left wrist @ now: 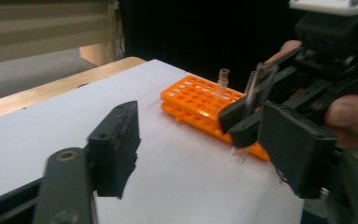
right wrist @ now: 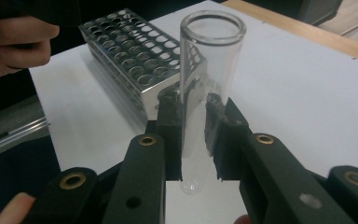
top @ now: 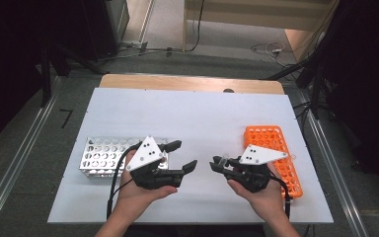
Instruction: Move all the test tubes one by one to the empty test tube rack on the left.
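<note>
My right gripper [top: 217,165] is shut on a clear glass test tube [top: 221,159] and holds it above the white board, left of the orange tube rack [top: 276,148]. In the right gripper view the tube [right wrist: 209,70] stands upright between the pads of the gripper [right wrist: 195,135], open mouth up and round bottom below the jaws. My left gripper [top: 183,155] is open and holds nothing, just right of the metal tube rack [top: 98,155]. In the left gripper view its jaws [left wrist: 205,154] stand wide apart, facing the right gripper [left wrist: 242,122] and its tube [left wrist: 254,88].
Another clear tube [left wrist: 223,80] stands in the orange rack [left wrist: 191,98]. The metal rack [right wrist: 130,60] has many vacant holes. The white board [top: 187,118] lies on a wooden table [top: 187,83]. Cables trail on the floor beyond.
</note>
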`<state>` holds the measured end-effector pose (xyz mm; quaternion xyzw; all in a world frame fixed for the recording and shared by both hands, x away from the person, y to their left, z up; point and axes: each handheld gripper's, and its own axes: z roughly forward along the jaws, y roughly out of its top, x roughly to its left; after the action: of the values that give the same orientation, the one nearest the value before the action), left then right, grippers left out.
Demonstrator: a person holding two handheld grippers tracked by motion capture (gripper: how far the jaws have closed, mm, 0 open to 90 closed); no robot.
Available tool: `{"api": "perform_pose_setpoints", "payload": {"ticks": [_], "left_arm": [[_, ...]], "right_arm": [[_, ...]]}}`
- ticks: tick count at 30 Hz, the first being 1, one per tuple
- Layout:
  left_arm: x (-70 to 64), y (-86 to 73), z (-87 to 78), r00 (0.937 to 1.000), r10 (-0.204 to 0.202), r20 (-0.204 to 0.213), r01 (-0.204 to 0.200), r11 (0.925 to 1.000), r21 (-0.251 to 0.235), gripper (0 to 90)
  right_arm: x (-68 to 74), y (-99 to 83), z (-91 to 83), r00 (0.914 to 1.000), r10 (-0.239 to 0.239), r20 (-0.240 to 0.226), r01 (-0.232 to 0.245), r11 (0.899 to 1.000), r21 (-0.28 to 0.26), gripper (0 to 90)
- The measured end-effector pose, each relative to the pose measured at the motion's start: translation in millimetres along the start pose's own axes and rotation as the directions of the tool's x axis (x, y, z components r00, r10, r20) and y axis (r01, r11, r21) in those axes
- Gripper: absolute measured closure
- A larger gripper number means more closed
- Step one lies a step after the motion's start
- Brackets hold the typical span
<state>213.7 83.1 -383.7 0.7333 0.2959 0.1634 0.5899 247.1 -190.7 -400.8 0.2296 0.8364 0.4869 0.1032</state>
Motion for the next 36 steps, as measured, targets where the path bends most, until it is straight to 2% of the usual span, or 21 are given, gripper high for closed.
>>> {"api": "perform_pose_setpoints", "payload": {"ticks": [7, 9, 15, 25, 36], "left_arm": [[-9.2, -1.1, 8.2, 0.9977, -0.004, 0.067, 0.002, 0.9997, 0.024, 44.0], [-12.0, -2.1, 11.1, 0.9960, -0.001, 0.090, -0.002, 0.9995, 0.031, 51.0], [-20.1, -3.8, 17.1, 0.9920, 0.022, 0.124, -0.029, 0.9981, 0.054, 57.7], [-24.7, -7.2, 23.9, 0.9928, 0.040, 0.113, -0.051, 0.9944, 0.093, 71.5], [-27.3, -7.7, 24.2, 0.9921, 0.069, 0.105, -0.079, 0.9919, 0.099, 75.9]], "right_arm": [[11.2, -1.2, 14.4, 0.9994, -0.027, -0.024, 0.027, 0.999, 0.029, 73.8], [16.8, -1.2, 20.2, 0.9988, -0.037, -0.031, 0.038, 0.998, 0.042, 73.8], [21.1, -1.7, 25.7, 0.9976, -0.055, -0.041, 0.057, 0.997, 0.054, 73.8], [31.0, -0.5, 31.4, 0.9947, -0.082, -0.062, 0.086, 0.994, 0.060, 73.8], [32.3, -0.3, 31.4, 0.9947, -0.079, -0.066, 0.083, 0.995, 0.058, 73.8]]}}
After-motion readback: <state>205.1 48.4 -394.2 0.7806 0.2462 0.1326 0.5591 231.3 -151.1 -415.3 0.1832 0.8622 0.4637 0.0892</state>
